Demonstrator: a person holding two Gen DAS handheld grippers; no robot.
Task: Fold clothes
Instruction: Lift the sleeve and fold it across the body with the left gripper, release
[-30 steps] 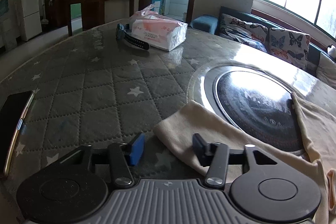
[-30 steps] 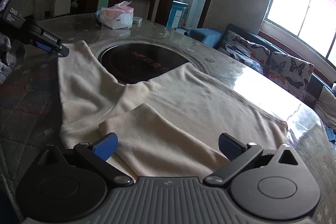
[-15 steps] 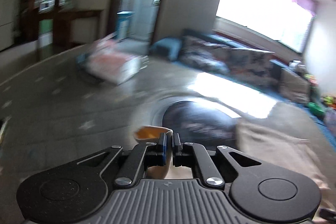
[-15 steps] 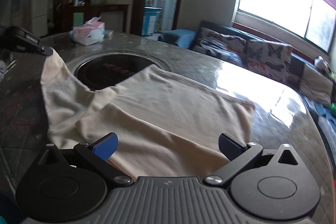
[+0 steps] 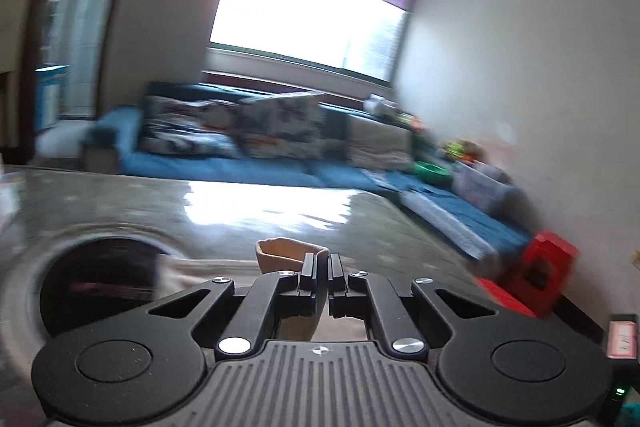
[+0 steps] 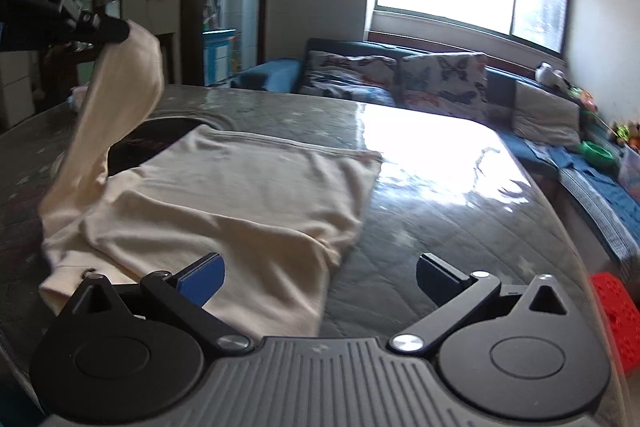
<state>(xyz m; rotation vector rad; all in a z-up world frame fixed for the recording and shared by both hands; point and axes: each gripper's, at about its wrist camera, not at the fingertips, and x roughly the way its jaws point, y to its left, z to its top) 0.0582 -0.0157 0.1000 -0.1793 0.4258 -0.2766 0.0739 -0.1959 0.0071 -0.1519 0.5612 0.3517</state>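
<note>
A cream long-sleeve shirt point(image 6: 240, 195) lies flat on the quilted table. My left gripper point(image 5: 323, 269) is shut on the end of the shirt's sleeve point(image 5: 290, 254). In the right wrist view the left gripper point(image 6: 102, 27) holds that sleeve point(image 6: 120, 99) lifted high above the table at the far left. My right gripper point(image 6: 318, 273) is open and empty, low over the shirt's near edge, its left pad over the cloth.
A round dark hotplate point(image 5: 96, 285) is set in the table point(image 6: 460, 211), partly under the shirt. A blue sofa with cushions point(image 6: 440, 83) runs behind the table. A red stool point(image 5: 536, 267) stands at the right.
My left gripper shut on the sleeve end, lifted it off the table and swung right. My right gripper stayed open and turned right along the shirt.
</note>
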